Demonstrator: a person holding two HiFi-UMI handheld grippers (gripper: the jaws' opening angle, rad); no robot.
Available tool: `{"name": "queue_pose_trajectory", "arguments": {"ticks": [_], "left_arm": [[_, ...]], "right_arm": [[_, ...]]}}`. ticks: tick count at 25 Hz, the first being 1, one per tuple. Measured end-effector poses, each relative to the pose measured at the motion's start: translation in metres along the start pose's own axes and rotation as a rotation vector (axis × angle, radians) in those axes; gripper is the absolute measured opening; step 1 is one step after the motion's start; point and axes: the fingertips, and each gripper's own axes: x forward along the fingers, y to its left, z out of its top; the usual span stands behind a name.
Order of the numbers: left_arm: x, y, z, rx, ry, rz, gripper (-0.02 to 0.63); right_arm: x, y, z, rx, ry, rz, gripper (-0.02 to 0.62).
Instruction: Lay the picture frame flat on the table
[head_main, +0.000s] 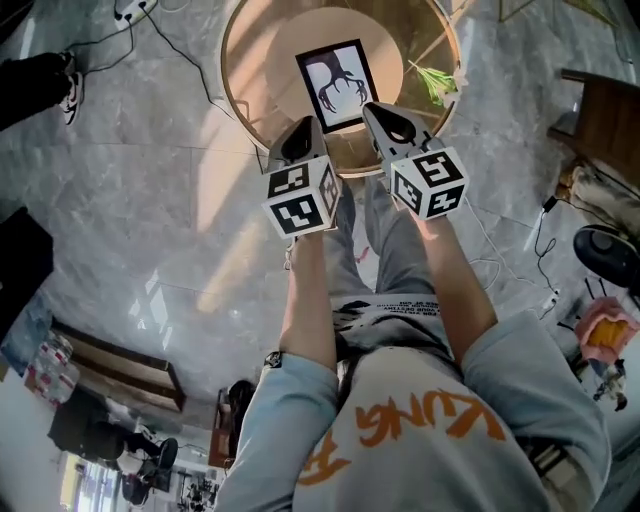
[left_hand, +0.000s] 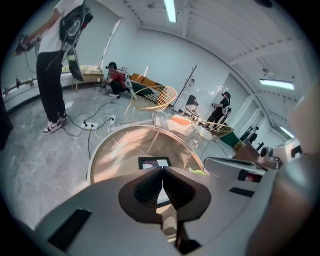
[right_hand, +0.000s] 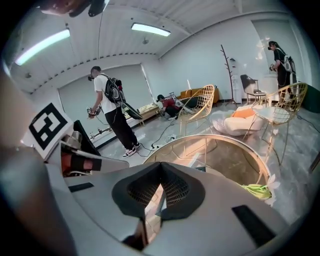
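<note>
A black picture frame (head_main: 338, 85) with a white picture of dark branching shapes appears to lie flat on the round glass table (head_main: 240, 100). My two grippers hover side by side over its near edge. The left gripper (head_main: 308, 122) is by the frame's near left corner, the right gripper (head_main: 372, 108) by its near right corner. In the left gripper view the left gripper (left_hand: 162, 170) has its tips together with nothing between them, and the frame (left_hand: 150, 163) shows just beyond. The right gripper (right_hand: 161, 165) also has its tips touching, nothing held.
A green sprig (head_main: 435, 82) lies on the table's right side, seen too in the right gripper view as the sprig (right_hand: 257, 190). Cables and a power strip (left_hand: 92, 125) trail over the floor. Wire chairs (left_hand: 155, 97) and other people stand farther off.
</note>
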Motion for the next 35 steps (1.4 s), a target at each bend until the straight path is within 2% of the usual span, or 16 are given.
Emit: {"name": "queue_pose_trajectory", "arguments": {"ticks": [2, 5, 10, 14, 17, 23, 28, 35], "left_arm": [[-0.017, -0.006, 0.015, 0.042, -0.03, 0.026, 0.021], [-0.044, -0.01, 0.037, 0.049, -0.078, 0.054, 0.021], [-0.088, -0.019, 0.084, 0.078, -0.179, 0.042, 0.021], [-0.127, -0.028, 0.129, 0.09, -0.294, 0.033, 0.021], [-0.154, -0.037, 0.161, 0.106, -0.367, 0.011, 0.021], [-0.195, -0.055, 0.226, 0.166, -0.509, -0.034, 0.021], [-0.229, -0.067, 0.268, 0.196, -0.616, -0.034, 0.021], [-0.264, -0.108, 0.311, 0.304, -0.76, -0.026, 0.023]], "right_arm": [[-0.004, 0.009, 0.016, 0.026, -0.024, -0.012, -0.002], [-0.008, 0.03, 0.046, 0.024, -0.062, -0.002, -0.002], [-0.03, 0.053, 0.096, 0.0, -0.124, 0.002, -0.002], [-0.056, 0.071, 0.131, -0.028, -0.166, -0.001, -0.002], [-0.07, 0.086, 0.161, -0.08, -0.195, 0.006, -0.002], [-0.095, 0.106, 0.243, -0.18, -0.317, -0.004, -0.002], [-0.124, 0.117, 0.287, -0.258, -0.385, -0.014, -0.002], [-0.164, 0.11, 0.339, -0.304, -0.519, -0.053, -0.002]]}}
